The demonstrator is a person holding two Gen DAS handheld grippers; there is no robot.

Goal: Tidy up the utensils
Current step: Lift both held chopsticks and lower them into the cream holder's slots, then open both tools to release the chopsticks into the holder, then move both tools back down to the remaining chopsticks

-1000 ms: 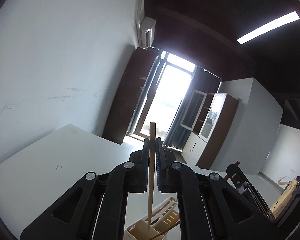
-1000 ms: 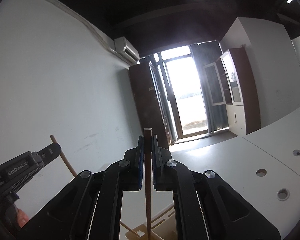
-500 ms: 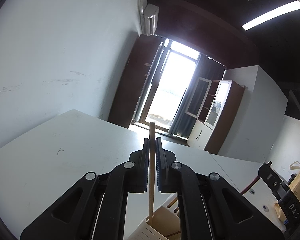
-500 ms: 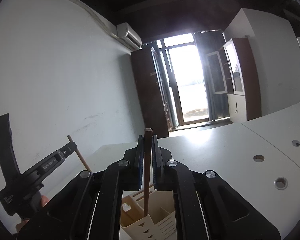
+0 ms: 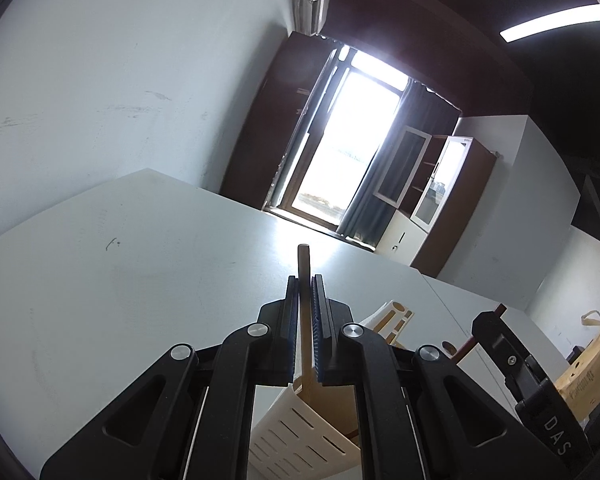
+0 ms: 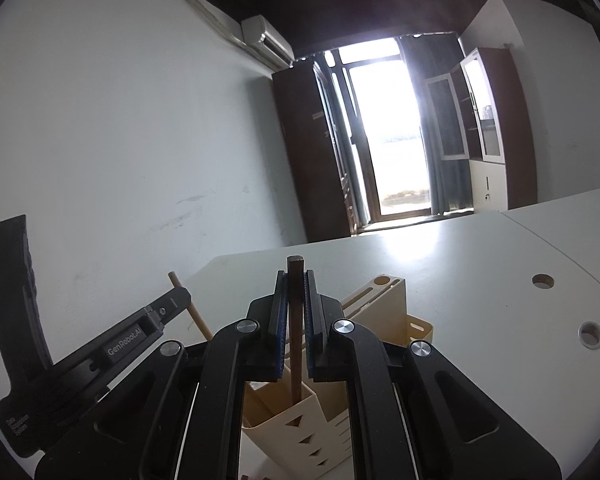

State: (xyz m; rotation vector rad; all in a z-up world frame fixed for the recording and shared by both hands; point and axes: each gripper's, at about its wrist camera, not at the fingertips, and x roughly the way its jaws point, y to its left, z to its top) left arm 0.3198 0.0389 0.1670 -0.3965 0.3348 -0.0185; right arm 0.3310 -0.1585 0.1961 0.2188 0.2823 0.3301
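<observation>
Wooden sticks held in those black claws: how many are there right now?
2. A light stick is clamped in the left gripper; a dark stick is in the right gripper. Both reach down into the cream holder. Others may be hidden inside.

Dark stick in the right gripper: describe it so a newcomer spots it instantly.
On the white table stands a cream utensil holder. The right gripper is shut on a dark brown stick, upright, reaching down into the holder. The left gripper's stick is pale and slanted.
</observation>
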